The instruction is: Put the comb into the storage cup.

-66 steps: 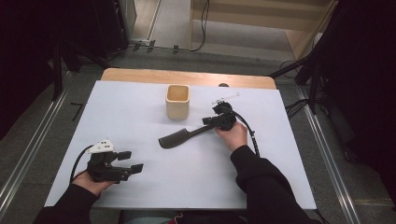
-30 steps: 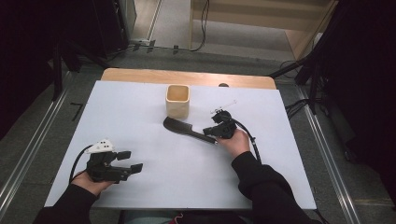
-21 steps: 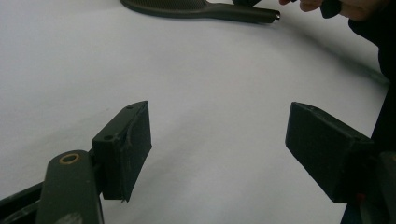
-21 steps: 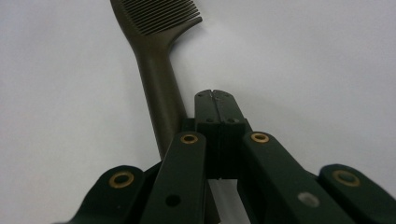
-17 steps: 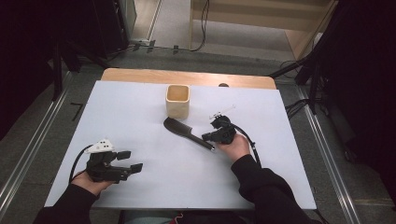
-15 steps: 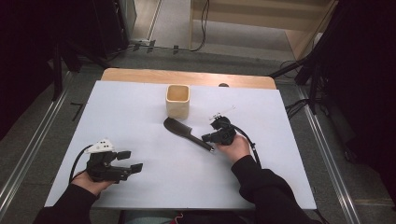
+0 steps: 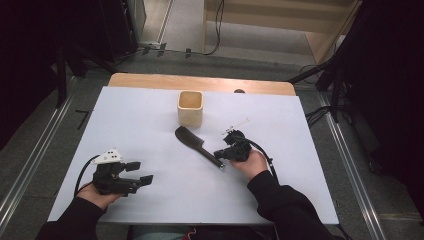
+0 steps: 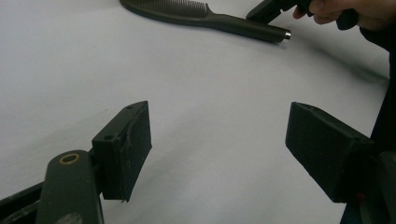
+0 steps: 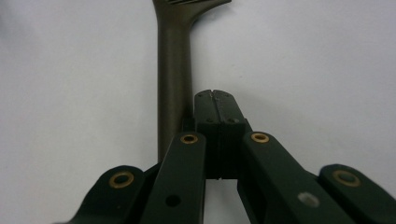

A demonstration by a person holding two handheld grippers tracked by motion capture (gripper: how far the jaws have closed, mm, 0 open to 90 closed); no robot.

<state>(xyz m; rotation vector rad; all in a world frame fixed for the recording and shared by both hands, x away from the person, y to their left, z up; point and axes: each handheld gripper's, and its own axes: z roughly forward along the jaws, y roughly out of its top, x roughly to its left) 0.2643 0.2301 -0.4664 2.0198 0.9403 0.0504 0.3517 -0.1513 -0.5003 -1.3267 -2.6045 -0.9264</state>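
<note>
A black comb (image 7: 197, 145) lies flat on the white table (image 7: 135, 115), its toothed head toward the wooden cup and its handle toward the person. My right gripper (image 7: 218, 153) is shut with nothing between its pads. In the right gripper view the closed tips (image 9: 215, 95) sit right beside the comb handle (image 9: 173, 70), on its right. My left gripper (image 7: 142, 171) rests near the front left of the table, open and empty. Its own view shows the wide gap between its jaws (image 8: 219, 149), with the comb (image 8: 210, 18) and the right gripper (image 8: 266, 9) farther off.
A square wooden cup (image 7: 190, 107) stands upright behind the comb, near the far middle of the table. A wooden strip (image 7: 200, 82) runs along the far edge. Metal rails and cables flank the table.
The right gripper has drawn back toward the person, still shut. The comb's handle has swung nearer the front, the head staying near the cup. The left gripper has kept still.
</note>
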